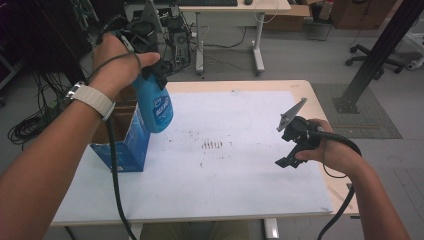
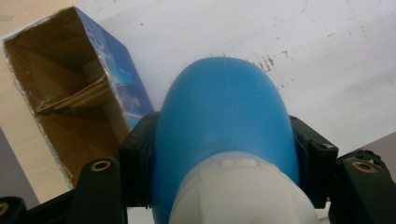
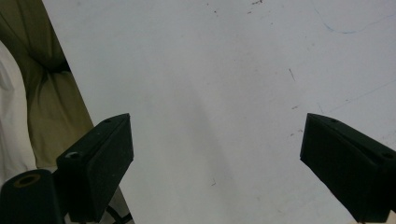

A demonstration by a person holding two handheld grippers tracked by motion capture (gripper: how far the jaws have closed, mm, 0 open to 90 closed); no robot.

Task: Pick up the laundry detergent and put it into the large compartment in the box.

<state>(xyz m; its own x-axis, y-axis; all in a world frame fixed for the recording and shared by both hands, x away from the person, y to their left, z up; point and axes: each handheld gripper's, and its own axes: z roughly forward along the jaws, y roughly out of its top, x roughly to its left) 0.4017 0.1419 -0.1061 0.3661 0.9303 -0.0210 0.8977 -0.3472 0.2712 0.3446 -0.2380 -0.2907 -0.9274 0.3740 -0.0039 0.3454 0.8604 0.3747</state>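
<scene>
Item: blue bottle (image 1: 156, 105), white cap end toward the tool. Loc: held in the air over the left part of the counter (image 1: 240, 200), just right of and above the box (image 1: 125, 145), bottom tilted down toward the sheet.
Left tool (image 1: 150, 75): clamped on bottle, one pad each side of its upper body.
Box: blue carton, top open, brown inside, stands at counter's left edge.
Right tool (image 1: 290, 150): jaws wide apart, nothing between; hovers over white sheet (image 1: 240, 165), right side, well apart from bottle.
Sheet: small dark marks near centre.
</scene>
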